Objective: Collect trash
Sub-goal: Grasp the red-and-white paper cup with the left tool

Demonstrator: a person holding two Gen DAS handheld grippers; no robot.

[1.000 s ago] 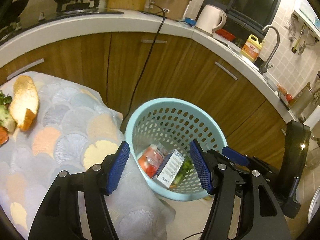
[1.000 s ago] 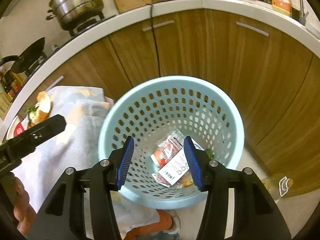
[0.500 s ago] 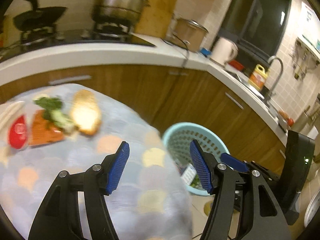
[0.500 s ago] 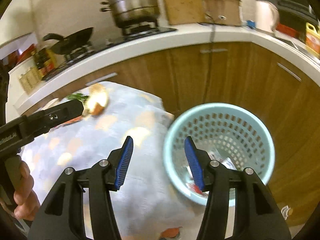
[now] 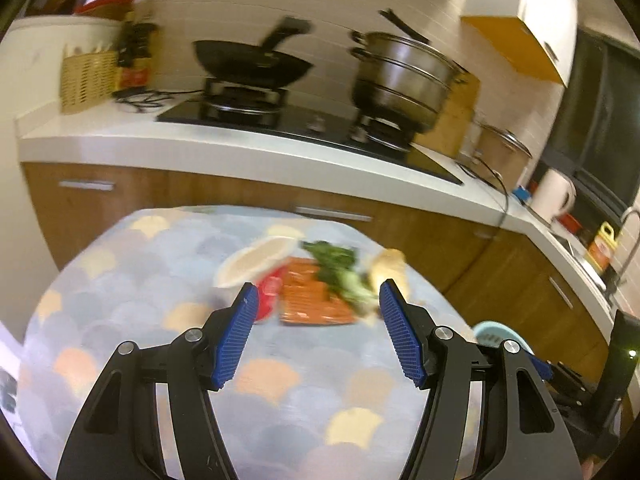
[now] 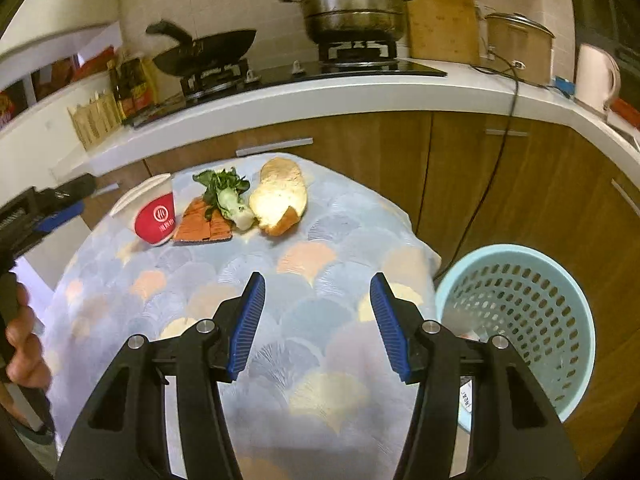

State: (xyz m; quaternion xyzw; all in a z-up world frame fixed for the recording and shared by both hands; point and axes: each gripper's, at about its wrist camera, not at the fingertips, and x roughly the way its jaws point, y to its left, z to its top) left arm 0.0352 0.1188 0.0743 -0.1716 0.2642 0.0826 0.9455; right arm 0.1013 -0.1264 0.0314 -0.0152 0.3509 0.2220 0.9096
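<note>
- Four pieces of trash lie bunched at the far side of the cloth-covered counter (image 6: 304,320): a red-and-white cup (image 6: 154,216), an orange wrapper (image 6: 200,226) touching the cup, a green vegetable stalk (image 6: 226,198) lying over the wrapper, and a bread piece (image 6: 280,196) just beside the stalk.
- Basket (image 6: 516,320): pale blue, perforated, on the floor just off the counter's right edge, well apart from the trash.
- Left gripper (image 5: 316,330): jaws apart, nothing between them, aimed at the wrapper and stalk.
- Right gripper (image 6: 316,324): jaws apart and empty, over bare cloth, nearer than the trash.
- Risk one: the items overlap, so closing on the stalk may drag the wrapper or nudge the bread off the far edge of the counter.
- Risk two: the wrapper lies flat; the jaws may pinch the cloth with it and pull the whole cluster.
- Risk three: the cup lies on its side and may roll when touched.
- Risk four: both grippers face the same cluster, so the two may collide there.
- View difference: the right wrist view shows the trash sharply, most of the basket and a hand (image 6: 24,344) on the left gripper's handle. The left wrist view is blurred; there the basket (image 5: 498,330) shows only as a sliver behind its own jaws.
</note>
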